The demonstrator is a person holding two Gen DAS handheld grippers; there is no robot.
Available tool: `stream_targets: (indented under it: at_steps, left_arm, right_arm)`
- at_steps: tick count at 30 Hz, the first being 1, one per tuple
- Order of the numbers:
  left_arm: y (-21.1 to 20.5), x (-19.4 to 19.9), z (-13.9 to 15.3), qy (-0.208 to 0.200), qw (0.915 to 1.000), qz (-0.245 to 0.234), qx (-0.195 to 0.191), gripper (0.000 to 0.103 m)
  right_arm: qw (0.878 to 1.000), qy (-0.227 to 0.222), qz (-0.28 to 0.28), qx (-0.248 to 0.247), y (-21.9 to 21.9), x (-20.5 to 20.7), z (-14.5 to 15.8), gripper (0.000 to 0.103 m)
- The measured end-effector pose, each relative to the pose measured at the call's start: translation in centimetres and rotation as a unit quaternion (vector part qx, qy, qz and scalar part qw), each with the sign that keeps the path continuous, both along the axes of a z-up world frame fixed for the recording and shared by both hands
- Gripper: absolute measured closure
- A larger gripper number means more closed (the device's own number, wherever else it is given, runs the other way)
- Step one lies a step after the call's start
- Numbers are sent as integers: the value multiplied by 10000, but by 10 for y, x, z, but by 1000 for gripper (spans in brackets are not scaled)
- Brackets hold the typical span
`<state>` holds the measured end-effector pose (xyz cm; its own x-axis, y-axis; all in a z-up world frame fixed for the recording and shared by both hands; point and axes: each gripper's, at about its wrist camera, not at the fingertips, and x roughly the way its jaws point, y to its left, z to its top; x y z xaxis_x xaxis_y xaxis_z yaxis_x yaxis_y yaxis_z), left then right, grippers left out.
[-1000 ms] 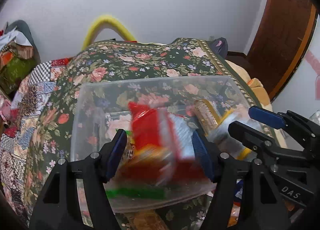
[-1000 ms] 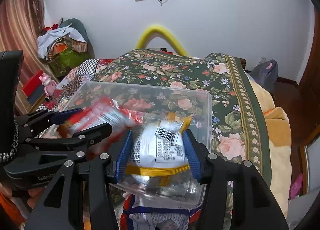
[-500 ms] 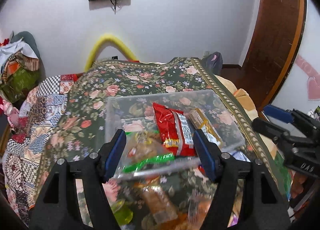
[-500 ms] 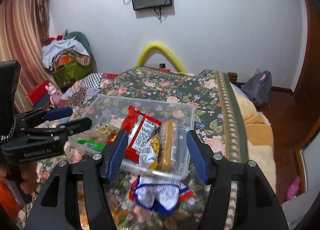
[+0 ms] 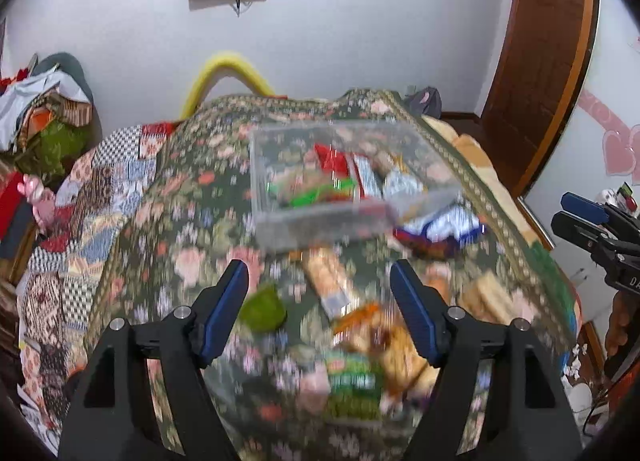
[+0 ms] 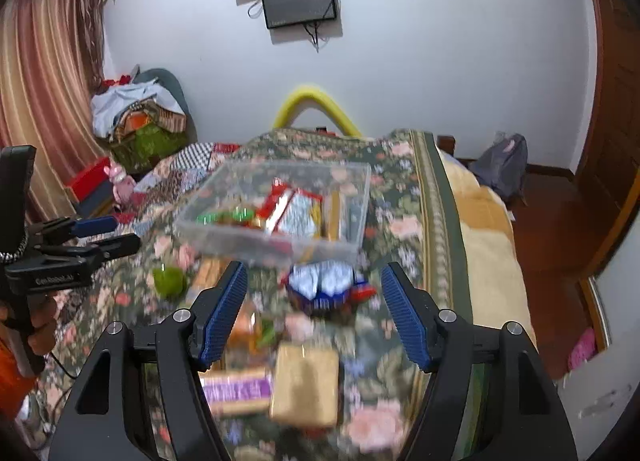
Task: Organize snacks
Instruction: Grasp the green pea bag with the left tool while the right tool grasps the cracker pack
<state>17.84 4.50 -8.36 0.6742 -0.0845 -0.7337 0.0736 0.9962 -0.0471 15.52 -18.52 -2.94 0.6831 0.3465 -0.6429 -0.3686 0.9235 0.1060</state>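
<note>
A clear plastic bin (image 5: 264,181) (image 6: 360,197) sits on the floral bedspread and holds a red packet (image 5: 332,159) (image 6: 276,201), a green-striped packet (image 5: 308,193) and a silver-yellow packet (image 6: 300,217). Several loose snacks lie nearer me: a blue-white packet (image 5: 448,225) (image 6: 324,285), a green cup (image 5: 264,309) (image 6: 170,281), a tan box (image 6: 306,383). My left gripper (image 5: 320,309) is open and empty above the loose snacks. My right gripper (image 6: 314,311) is open and empty, back from the bin. Both views are blurred.
The bed (image 6: 436,197) drops off at its right edge to a wooden floor (image 6: 560,229). A pile of clothes (image 6: 140,117) lies at the far left by the curtain. A yellow curved tube (image 5: 228,69) stands behind the bed.
Both grippers have pulled back and up from the bin after letting their packets go into it. The red and silver-yellow packets now lie in the bin.
</note>
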Motion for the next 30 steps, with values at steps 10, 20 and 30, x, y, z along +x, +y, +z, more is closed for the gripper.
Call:
stream_targets:
  at_steps: [10, 20, 30]
  left_arm:
    - [2, -34, -59, 511, 9986, 97, -83, 30]
    - [-7, -36, -94, 811, 9965, -44, -180, 30]
    - [-4, -26, -122, 994, 9947, -16, -256, 33]
  right_arm:
    - [9975, 684, -98, -147, -8, -26, -51, 34]
    - [9935, 1141, -31, -34, -3, -25, -84, 34]
    - [9913, 1314, -61, -39, 1, -11, -103, 34]
